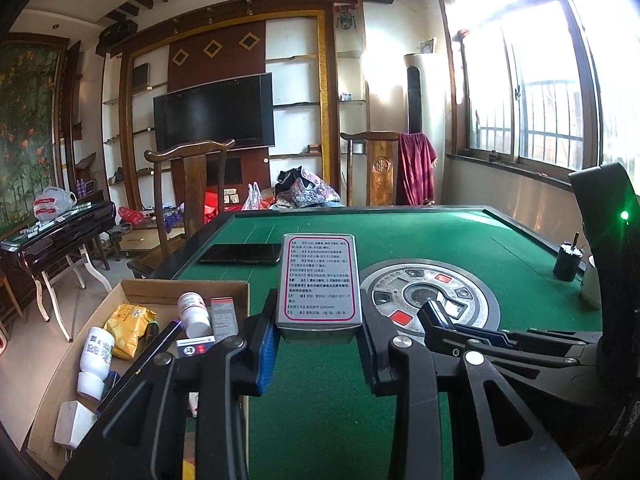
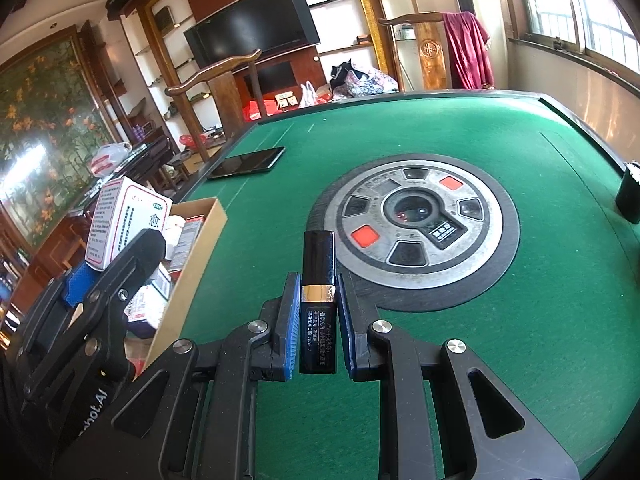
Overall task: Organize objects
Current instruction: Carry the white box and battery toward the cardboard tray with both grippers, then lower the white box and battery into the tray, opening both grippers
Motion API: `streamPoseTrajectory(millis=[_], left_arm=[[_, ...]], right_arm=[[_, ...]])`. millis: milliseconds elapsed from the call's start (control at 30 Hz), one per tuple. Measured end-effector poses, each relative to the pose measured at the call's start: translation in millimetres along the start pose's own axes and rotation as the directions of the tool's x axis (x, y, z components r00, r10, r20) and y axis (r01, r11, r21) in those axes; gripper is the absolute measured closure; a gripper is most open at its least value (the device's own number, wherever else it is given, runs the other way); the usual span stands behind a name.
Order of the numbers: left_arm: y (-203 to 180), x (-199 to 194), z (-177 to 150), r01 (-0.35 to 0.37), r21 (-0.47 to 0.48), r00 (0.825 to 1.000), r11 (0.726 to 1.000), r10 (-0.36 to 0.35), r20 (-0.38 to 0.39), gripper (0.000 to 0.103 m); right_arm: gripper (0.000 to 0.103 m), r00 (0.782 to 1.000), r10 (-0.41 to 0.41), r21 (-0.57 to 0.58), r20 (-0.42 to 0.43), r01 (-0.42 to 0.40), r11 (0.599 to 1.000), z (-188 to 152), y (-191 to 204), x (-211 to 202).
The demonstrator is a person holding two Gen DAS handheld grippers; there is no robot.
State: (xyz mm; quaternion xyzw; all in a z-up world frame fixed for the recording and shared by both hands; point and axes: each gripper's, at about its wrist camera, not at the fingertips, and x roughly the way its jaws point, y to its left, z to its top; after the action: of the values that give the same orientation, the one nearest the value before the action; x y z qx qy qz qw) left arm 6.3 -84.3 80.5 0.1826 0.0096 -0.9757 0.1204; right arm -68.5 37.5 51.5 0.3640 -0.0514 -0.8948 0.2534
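My left gripper (image 1: pixel 318 354) is shut on a white medicine box with a red border (image 1: pixel 319 280) and holds it above the green table, just right of the cardboard box (image 1: pixel 132 292). That medicine box also shows in the right wrist view (image 2: pixel 120 224), held over the cardboard box (image 2: pixel 200 248). My right gripper (image 2: pixel 318 324) is shut on a black lipstick tube with a gold band (image 2: pixel 318 300) and holds it above the table, near the round centre panel (image 2: pixel 416 228). The cardboard box holds white bottles (image 1: pixel 96 354), a yellow packet (image 1: pixel 128 330) and several small cartons.
A black phone (image 1: pixel 242 254) lies on the green felt table (image 1: pixel 440 240) at the far left. A small black cylinder (image 1: pixel 568 260) stands at the right edge. Wooden chairs stand behind the table. The cardboard box sits at the table's left edge.
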Motion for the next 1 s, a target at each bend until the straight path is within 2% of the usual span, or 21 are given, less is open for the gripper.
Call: streamPoseTrajectory(millis=[367, 567, 1000], left_arm=[[27, -20, -1, -0.022, -0.054, 0.999, 0.998, 0.023, 0.025, 0.069], [50, -31, -2, -0.04, -0.091, 0.999, 0.995, 0.043, 0.029, 0.069], [117, -38, -8, -0.108, -0.205, 0.994, 0.973, 0.11, 0.002, 0.069]], right_arm=[[0.085, 0.999, 0.032, -0.031, 0.005, -0.032, 0.999, -11, 27, -6], [0.085, 0.999, 0.051, -0.084, -0.002, -0.051, 0.995, -13, 54, -6], [0.085, 0.994, 0.103, -0.171, -0.038, -0.108, 0.979, -20, 108, -1]])
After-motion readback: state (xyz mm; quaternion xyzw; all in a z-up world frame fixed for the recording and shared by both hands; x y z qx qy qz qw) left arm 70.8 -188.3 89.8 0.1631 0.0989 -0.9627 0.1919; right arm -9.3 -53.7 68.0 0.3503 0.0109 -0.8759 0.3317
